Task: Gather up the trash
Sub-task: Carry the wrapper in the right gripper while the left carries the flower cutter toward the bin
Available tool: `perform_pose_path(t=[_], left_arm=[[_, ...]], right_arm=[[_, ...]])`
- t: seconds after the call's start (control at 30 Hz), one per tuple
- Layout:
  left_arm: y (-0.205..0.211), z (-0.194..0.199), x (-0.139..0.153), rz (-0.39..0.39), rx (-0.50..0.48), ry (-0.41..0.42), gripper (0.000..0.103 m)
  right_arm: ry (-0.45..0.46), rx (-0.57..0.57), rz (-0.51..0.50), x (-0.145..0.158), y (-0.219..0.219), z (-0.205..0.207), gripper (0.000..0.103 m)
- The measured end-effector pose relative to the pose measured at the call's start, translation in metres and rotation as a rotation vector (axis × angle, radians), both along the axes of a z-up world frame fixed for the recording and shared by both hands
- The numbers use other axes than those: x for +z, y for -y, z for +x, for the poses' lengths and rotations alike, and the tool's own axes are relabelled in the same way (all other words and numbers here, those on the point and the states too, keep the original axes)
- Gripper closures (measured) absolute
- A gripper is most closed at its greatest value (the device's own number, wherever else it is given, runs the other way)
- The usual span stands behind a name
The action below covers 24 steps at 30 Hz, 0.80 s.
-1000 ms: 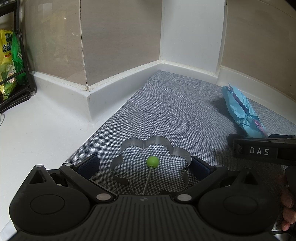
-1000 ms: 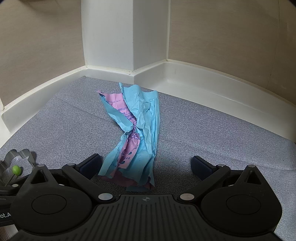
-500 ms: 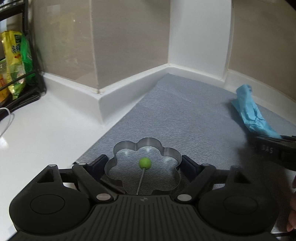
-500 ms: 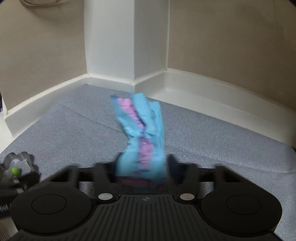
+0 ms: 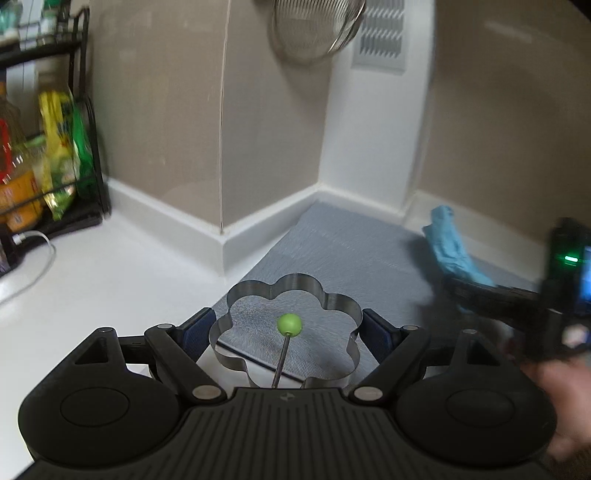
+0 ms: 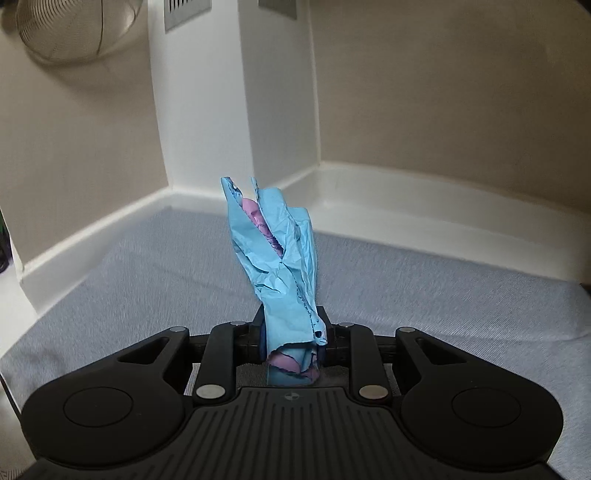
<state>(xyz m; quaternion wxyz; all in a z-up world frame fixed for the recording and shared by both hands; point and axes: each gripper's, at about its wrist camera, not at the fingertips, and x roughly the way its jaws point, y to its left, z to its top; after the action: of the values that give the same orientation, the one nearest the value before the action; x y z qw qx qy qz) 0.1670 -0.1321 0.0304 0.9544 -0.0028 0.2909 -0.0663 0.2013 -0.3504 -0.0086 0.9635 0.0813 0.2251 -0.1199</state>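
Note:
A flower-shaped metal ring with a green ball on a thin wire sits between the pads of my left gripper. The gripper is shut on it and holds it off the surface, over the edge of the grey mat. A crumpled blue and pink wrapper stands up from my right gripper, which is shut on its lower end. In the left wrist view the same wrapper shows at the right, blurred, held in the right gripper by a person's hand.
The mat fills a corner bounded by a white kerb and beige walls. A wire strainer hangs on the wall above. At the left on the white counter stand a black rack with food packets and a white cable.
The left gripper closed on the metal ring and lifted it up and back. The right gripper closed on the wrapper's near end and raised it off the mat.

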Motion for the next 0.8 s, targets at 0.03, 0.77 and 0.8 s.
perform_pose_path(t=[0.03, 0.77, 0.8], left_arm=[[-0.002, -0.011, 0.005, 0.004, -0.011, 0.015, 0.016], [-0.018, -0.269, 0.036, 0.024, -0.22, 0.098, 0.016], [-0.02, -0.28, 0.034, 0.034, -0.223, 0.095, 0.016]], right_arm=[[0.006, -0.018, 0.001, 0.003, 0.0, -0.005, 0.078], [0.089, 0.157, -0.088, 0.061, -0.07, -0.285, 0.078], [0.087, 0.172, -0.092, 0.061, -0.074, -0.297, 0.078]])
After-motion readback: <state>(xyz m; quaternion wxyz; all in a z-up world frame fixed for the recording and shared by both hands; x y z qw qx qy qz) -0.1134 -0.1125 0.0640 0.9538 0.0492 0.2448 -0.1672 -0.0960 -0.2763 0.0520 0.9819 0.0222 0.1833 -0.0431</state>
